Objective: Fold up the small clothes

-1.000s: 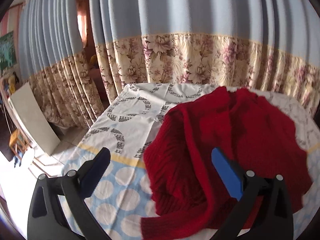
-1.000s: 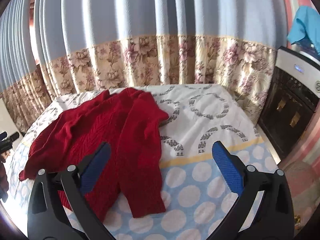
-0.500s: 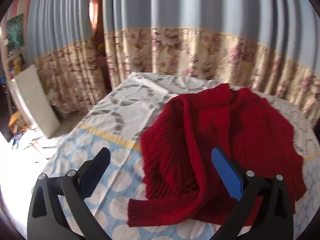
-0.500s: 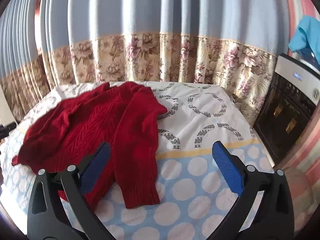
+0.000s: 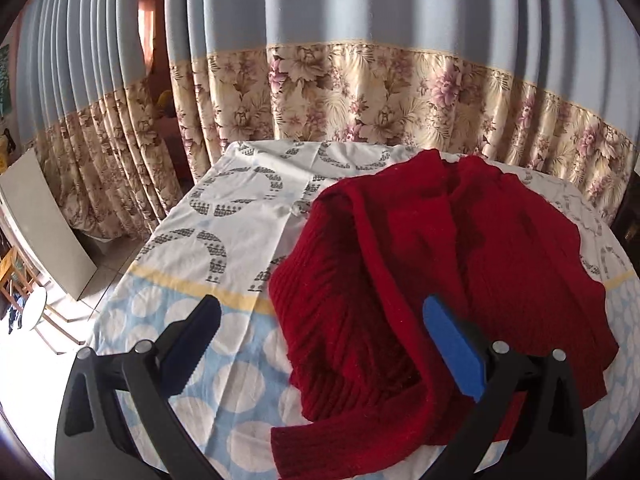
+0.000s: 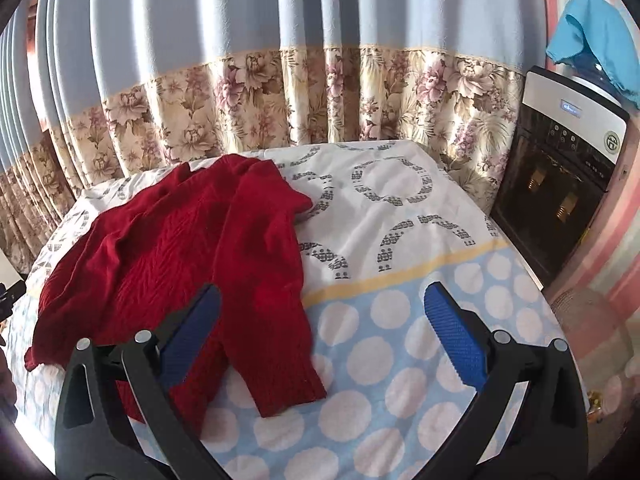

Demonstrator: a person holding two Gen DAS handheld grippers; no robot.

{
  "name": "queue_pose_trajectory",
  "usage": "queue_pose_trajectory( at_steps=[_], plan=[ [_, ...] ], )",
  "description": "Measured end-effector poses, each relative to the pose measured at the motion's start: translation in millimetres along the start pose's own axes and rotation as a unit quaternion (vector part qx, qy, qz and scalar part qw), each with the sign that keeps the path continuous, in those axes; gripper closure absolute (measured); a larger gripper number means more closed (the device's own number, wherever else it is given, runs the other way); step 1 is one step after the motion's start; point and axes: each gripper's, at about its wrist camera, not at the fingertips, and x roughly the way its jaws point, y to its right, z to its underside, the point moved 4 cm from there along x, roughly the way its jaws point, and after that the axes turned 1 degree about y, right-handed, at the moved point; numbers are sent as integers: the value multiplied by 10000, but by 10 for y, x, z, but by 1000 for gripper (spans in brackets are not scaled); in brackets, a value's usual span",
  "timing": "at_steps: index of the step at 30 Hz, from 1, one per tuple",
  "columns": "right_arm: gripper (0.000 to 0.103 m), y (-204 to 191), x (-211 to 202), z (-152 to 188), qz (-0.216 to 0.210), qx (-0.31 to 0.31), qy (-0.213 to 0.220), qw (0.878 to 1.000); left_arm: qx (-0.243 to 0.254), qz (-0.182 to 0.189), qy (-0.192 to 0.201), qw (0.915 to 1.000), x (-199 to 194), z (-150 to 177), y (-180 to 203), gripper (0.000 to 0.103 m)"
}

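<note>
A red knitted sweater (image 5: pixel 440 264) lies rumpled on a table covered with a patterned cloth (image 5: pixel 240 216); it also shows in the right wrist view (image 6: pixel 192 252). One sleeve (image 6: pixel 276 320) lies folded over the body toward the front, its cuff on the polka-dot part. Another sleeve cuff (image 5: pixel 332 444) lies at the near edge in the left wrist view. My left gripper (image 5: pixel 320 340) is open and empty, hovering above the sweater's left side. My right gripper (image 6: pixel 320 332) is open and empty, above the sleeve's right edge.
Blue and floral curtains (image 5: pixel 360 92) hang right behind the table. A water dispenser (image 6: pixel 560 184) with a blue cloth on top stands right of the table. A grey board (image 5: pixel 44 220) leans on the left by the floor.
Both grippers swayed slightly and came back in over the table; the sweater looks unmoved. Both stay open.
</note>
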Motion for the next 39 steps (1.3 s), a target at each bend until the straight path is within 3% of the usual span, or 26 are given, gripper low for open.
queue_pose_trajectory(
  at_steps=[10, 12, 39],
  plan=[
    [3, -159, -8, -185, 256, -227, 137, 9993, -91, -10, 195, 9998, -46, -78, -21, 1],
    [3, -170, 18, -172, 132, -174, 27, 9998, -221, 50, 43, 9997, -28, -68, -31, 1],
    [3, -102, 64, -114, 168, -137, 29, 9998, -141, -28, 114, 9998, -153, -58, 70, 1]
  ],
)
